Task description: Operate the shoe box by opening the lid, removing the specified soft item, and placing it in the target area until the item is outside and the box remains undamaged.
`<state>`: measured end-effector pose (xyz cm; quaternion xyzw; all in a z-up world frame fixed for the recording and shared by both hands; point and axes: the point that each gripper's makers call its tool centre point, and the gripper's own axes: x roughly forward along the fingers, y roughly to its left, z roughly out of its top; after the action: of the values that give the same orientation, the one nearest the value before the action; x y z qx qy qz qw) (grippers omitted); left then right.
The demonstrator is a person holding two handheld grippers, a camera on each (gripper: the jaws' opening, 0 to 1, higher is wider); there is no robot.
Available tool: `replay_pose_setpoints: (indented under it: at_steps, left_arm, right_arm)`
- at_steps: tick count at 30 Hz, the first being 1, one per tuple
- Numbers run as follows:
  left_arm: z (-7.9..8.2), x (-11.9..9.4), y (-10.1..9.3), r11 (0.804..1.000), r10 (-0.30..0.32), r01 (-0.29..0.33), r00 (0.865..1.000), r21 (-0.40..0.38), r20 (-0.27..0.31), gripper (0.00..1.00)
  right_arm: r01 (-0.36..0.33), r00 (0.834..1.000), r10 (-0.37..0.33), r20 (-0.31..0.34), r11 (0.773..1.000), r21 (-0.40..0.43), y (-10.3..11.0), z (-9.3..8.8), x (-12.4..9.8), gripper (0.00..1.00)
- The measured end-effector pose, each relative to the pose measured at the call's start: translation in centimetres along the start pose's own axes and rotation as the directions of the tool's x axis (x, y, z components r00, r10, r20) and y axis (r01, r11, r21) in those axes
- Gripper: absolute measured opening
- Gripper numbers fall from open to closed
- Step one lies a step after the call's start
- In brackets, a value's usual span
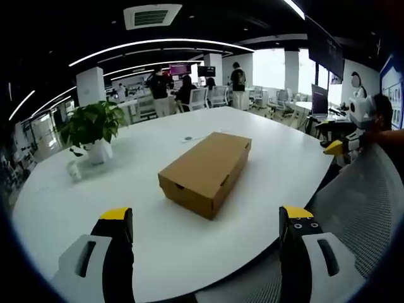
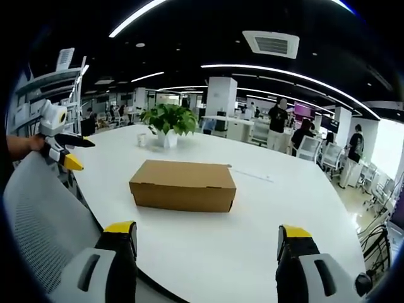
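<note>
A brown cardboard shoe box (image 1: pixel 205 170) lies with its lid closed in the middle of a white table (image 1: pixel 126 189). My left gripper (image 1: pixel 206 213) is open, its yellow-tipped jaws wide apart and short of the box's near corner, nothing between them. In the right gripper view the box (image 2: pixel 183 185) shows its long side. My right gripper (image 2: pixel 207 228) is open too and holds nothing, with a stretch of table between it and the box. The right gripper (image 1: pixel 346 129) also appears at the table's right edge, and the left gripper (image 2: pixel 60 148) at the left.
A potted plant (image 1: pixel 95 126) (image 2: pixel 167 120) in a white pot stands on the table beyond the box, a small white cup (image 1: pixel 74 170) beside it. A grey mesh chair (image 1: pixel 353 202) (image 2: pixel 38 208) sits at the near table edge. People stand among desks far behind.
</note>
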<state>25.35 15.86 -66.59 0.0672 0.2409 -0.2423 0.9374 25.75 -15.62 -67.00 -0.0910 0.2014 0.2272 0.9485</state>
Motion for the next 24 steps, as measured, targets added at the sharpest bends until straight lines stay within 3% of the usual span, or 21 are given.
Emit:
replay_pose_setpoints:
  at_steps: [24]
  left_arm:
    - [0.5, -0.5, 0.2, 0.999, 0.005, -0.006, 1.0, -0.032, -0.013, 1.0]
  right_arm:
    - [-0.034, 0.999, 0.034, -0.019, 0.999, 0.018, 0.3, 0.9, 0.1, 0.92]
